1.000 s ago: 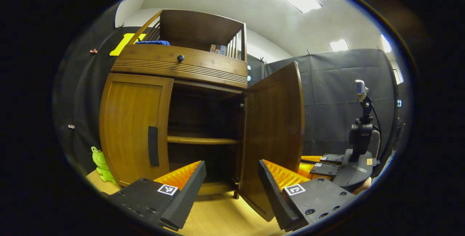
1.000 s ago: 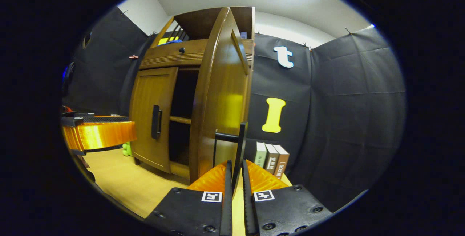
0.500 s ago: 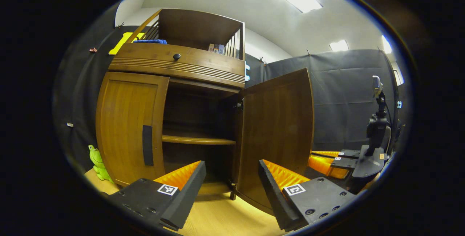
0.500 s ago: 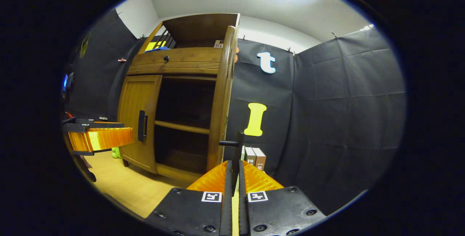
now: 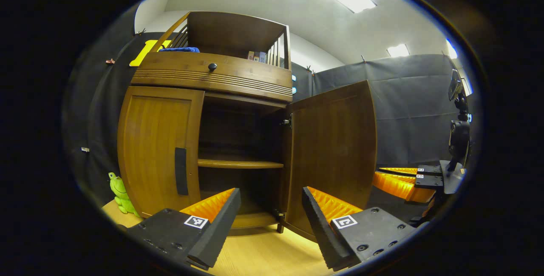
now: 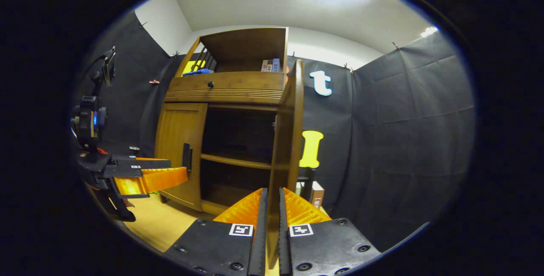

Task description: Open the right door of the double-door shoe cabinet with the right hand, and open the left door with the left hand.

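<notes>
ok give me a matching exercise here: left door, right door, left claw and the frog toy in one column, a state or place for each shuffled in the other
Column 1
1. left door
2. right door
3. left claw
4. frog toy

Column 2
a. on the floor beside the cabinet
b. swung open
c. closed
d. open and empty, in front of the cabinet

Pairs: 1-c, 2-b, 3-d, 4-a
</notes>
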A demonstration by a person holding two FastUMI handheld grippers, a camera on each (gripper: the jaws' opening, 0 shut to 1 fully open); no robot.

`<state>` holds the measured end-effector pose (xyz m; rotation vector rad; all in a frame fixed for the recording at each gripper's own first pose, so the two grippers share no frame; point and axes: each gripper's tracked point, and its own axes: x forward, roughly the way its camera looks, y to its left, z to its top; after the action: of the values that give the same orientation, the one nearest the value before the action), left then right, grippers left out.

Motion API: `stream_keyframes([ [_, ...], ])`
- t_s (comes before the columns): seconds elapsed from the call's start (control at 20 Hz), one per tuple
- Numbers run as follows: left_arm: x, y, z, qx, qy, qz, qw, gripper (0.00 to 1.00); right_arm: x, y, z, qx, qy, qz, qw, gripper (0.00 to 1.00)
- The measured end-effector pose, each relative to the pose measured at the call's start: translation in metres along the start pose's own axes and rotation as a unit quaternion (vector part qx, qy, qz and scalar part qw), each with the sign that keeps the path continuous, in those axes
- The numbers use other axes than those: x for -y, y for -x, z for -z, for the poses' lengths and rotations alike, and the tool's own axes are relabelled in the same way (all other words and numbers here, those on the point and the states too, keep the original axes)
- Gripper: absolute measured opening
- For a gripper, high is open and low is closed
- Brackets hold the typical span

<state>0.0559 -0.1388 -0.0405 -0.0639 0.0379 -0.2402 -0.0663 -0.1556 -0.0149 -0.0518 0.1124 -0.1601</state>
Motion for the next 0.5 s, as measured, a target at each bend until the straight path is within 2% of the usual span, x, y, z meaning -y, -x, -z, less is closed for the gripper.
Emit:
stream_keyframes([
  [0.1, -0.015, 0.000, -0.001, 0.007, -0.006, -0.018, 1.000, 0.94, -0.021, -0.007, 0.000, 0.000, -0.014, -0.036, 0.999, 0.57],
  [0.15, -0.024, -0.003, -0.001, 0.011, -0.010, -0.030, 0.999, 0.87, -0.029, -0.008, 0.002, -0.003, -0.017, -0.046, 0.999, 0.78],
  [0.2, -0.034, -0.006, -0.002, 0.015, -0.015, -0.043, 0.999, 0.87, -0.032, -0.009, 0.004, -0.003, -0.014, -0.053, 0.998, 0.99],
  [0.25, -0.046, -0.008, 0.000, 0.016, -0.019, -0.057, 0.998, 0.90, -0.036, -0.009, 0.005, -0.003, -0.007, -0.060, 0.998, 0.98],
  [0.5, -0.103, -0.034, -0.001, 0.046, -0.040, -0.121, 0.991, 0.90, -0.064, -0.028, 0.011, 0.000, -0.006, -0.094, 0.996, 0.97],
])
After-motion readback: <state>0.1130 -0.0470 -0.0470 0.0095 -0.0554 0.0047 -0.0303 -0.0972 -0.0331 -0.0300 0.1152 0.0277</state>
